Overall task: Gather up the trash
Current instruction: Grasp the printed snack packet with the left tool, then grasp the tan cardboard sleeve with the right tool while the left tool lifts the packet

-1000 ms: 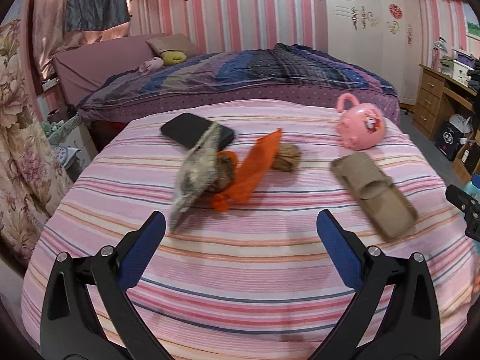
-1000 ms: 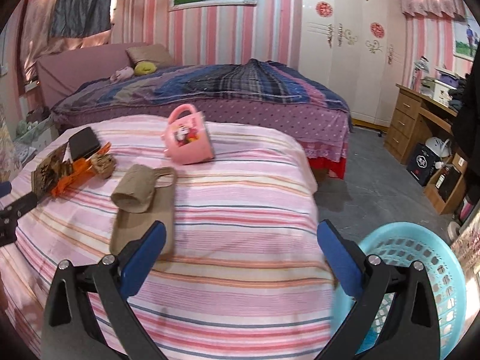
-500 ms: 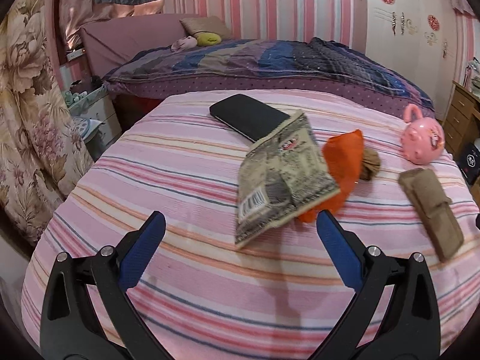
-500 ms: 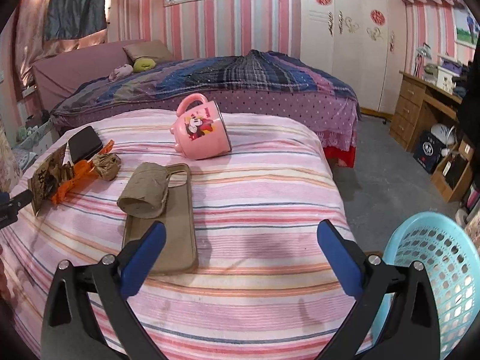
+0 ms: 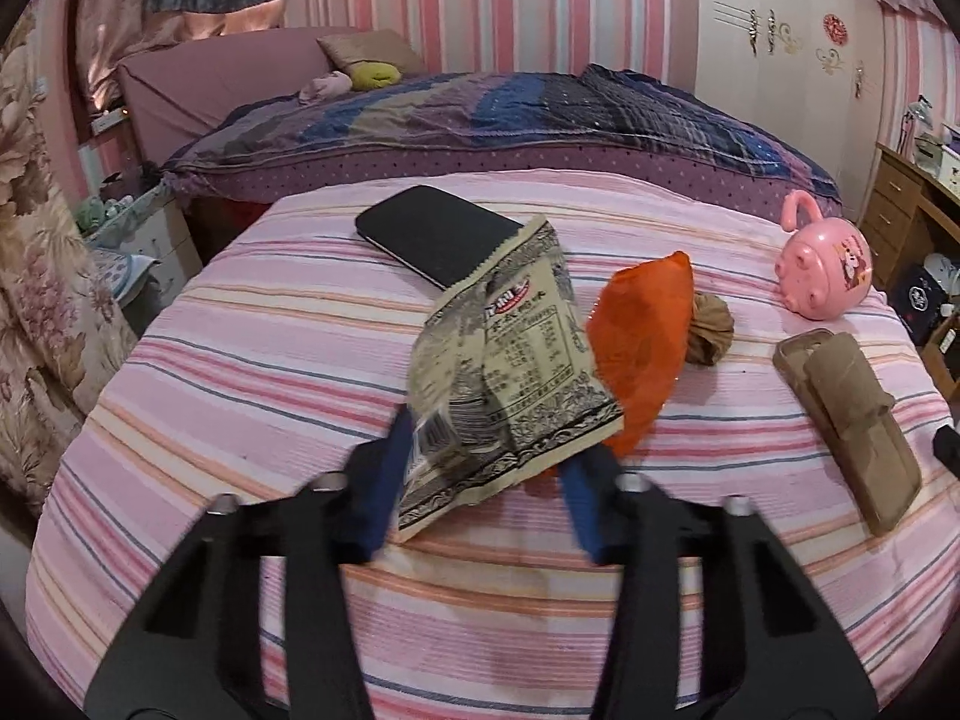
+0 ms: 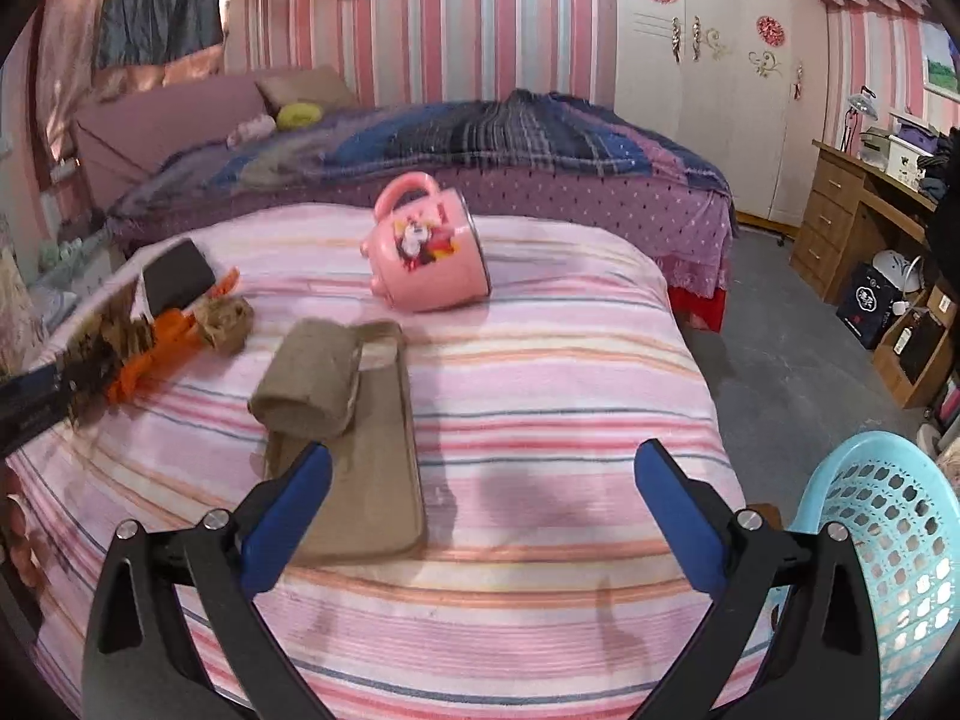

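The left tongs [image 5: 486, 480] have just been closing around the snack wrapper [image 5: 510, 372] on the bed [image 5: 240, 360], seemingly gripping it; squeeze firmly before lifting. Right tongs [image 6: 480, 516] gape empty.

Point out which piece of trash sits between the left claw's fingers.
The printed beige snack bag; the orange wrapper and brown paper ball lie beyond it.

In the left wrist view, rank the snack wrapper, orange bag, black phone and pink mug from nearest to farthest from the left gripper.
1. Snack wrapper: between the fingers of the left gripper, whose jaws have just been closing.
2. Orange bag: just right of the wrapper, partly beneath it.
3. Black phone: behind the wrapper, toward the far edge.
4. Pink mug: far right, on its side.
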The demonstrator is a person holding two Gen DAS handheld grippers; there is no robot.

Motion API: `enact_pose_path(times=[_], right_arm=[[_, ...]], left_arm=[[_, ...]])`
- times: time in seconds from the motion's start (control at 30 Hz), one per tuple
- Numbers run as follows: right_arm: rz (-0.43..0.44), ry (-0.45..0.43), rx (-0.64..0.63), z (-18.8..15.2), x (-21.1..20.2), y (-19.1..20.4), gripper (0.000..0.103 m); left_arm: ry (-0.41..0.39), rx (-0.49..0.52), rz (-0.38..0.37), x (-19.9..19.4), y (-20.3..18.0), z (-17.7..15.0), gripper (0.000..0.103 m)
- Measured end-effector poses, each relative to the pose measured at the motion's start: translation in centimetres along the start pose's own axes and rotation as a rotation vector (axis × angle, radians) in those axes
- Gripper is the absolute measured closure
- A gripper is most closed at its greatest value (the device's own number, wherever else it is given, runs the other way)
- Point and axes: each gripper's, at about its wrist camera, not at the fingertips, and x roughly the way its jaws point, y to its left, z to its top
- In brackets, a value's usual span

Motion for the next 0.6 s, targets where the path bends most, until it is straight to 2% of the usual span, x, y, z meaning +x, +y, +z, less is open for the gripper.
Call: enact_pose_path(times=[0.13,0.33,0.6], right_arm=[[0.054,-0.035,-0.019,0.0,-0.4,1.2,0.004],[0.082,0.009,-0.073,0.5,1.1,3.6,0.004],[0.129,0.049,-0.080,1.9,4.2,6.5,0.007]], left_arm=[[0.005,-0.031,-0.021,-0.3,1.1,0.3,0.083],[0.006,-0.064,-0.015,-0.7,2.9,0.5,0.096],[-0.019,-0.091,-0.022,-2.0,4.6,1.2,0.098]])
